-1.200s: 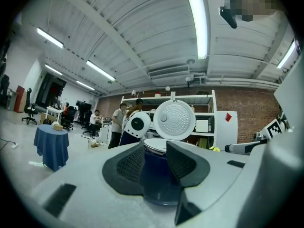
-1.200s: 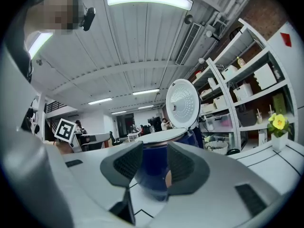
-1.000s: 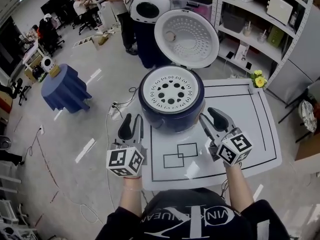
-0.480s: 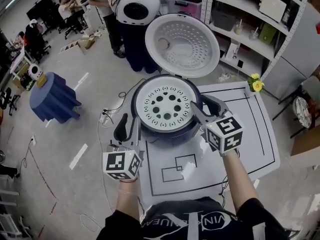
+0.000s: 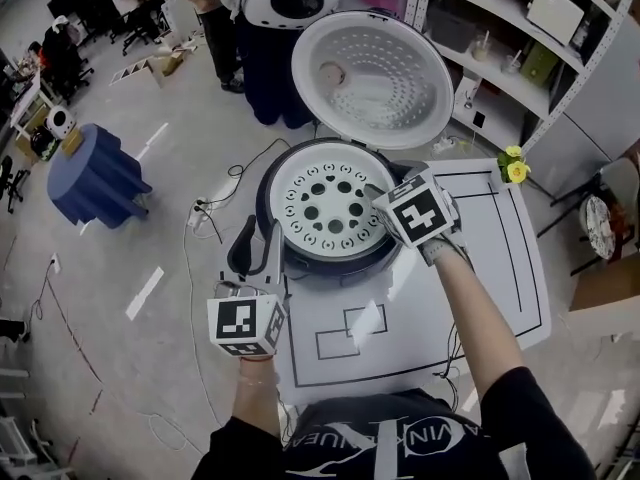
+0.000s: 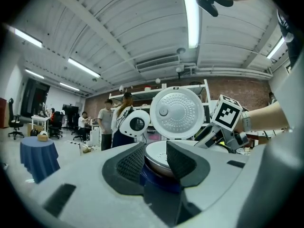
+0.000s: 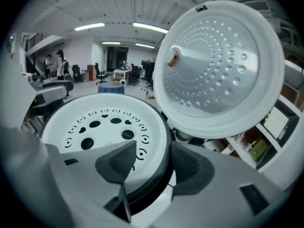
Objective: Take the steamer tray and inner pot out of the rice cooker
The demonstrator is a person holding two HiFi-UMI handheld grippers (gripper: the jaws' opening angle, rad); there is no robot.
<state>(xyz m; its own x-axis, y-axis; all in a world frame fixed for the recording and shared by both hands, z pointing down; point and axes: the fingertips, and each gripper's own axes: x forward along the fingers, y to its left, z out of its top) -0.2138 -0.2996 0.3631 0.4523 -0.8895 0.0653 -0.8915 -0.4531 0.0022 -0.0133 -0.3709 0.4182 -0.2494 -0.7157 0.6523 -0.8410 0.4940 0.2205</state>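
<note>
The navy rice cooker (image 5: 330, 258) stands on the white table with its lid (image 5: 375, 78) swung up. The white steamer tray (image 5: 325, 206) with round holes fills its mouth and hides the inner pot. My right gripper (image 5: 385, 200) tilts down at the cooker's right rim. In the right gripper view its jaws (image 7: 152, 167) are opening and straddle the rim: one finger (image 7: 116, 163) lies over the tray (image 7: 102, 125), the other outside, neither pressing. My left gripper (image 5: 263, 240) is level beside the cooker's left wall, open (image 6: 156, 163), with nothing between its fingers.
The table (image 5: 480, 268) carries black marked outlines, with yellow flowers (image 5: 516, 165) at its far right corner. Shelving (image 5: 520, 28) stands behind. A round table under a blue cloth (image 5: 95, 173) and cables (image 5: 215, 218) are on the floor to the left. People stand at the back.
My right gripper has swung from above the table's front up to the cooker's right rim and tipped downward. My left gripper has edged in along the cooker's left side.
</note>
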